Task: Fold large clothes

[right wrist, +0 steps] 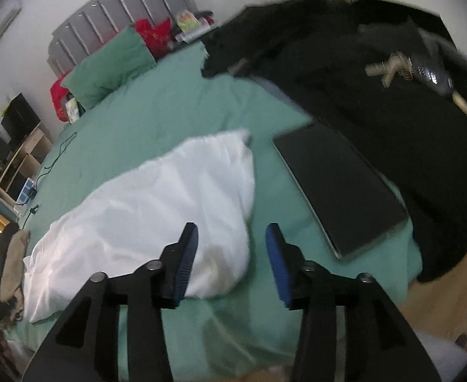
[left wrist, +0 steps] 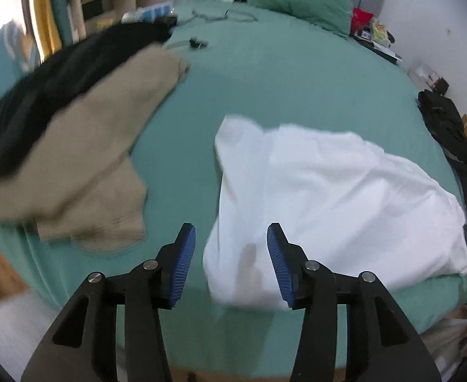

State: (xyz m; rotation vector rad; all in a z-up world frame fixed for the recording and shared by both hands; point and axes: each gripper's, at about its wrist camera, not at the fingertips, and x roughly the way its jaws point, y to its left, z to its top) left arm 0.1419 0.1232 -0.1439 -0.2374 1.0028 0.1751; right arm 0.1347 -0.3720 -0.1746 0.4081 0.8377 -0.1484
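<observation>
A white garment [left wrist: 335, 197] lies folded over in a loose heap on the green bed sheet [left wrist: 265, 73], near the bed's front edge. My left gripper [left wrist: 231, 264] hovers above its near left corner, jaws apart, blue pads [left wrist: 182, 267] clear of the cloth. In the right wrist view the same white garment [right wrist: 150, 213] stretches from the centre to the lower left. My right gripper [right wrist: 232, 262] is open over its near right end, with nothing pinched between the pads.
A beige garment [left wrist: 84, 172] and a black one [left wrist: 58, 89] lie piled at the bed's left. A dark flat tablet [right wrist: 338, 187] rests beside the white cloth on the right, with black clothing [right wrist: 376, 95] heaped behind it. Green pillow [right wrist: 109, 63] and clutter sit at the headboard.
</observation>
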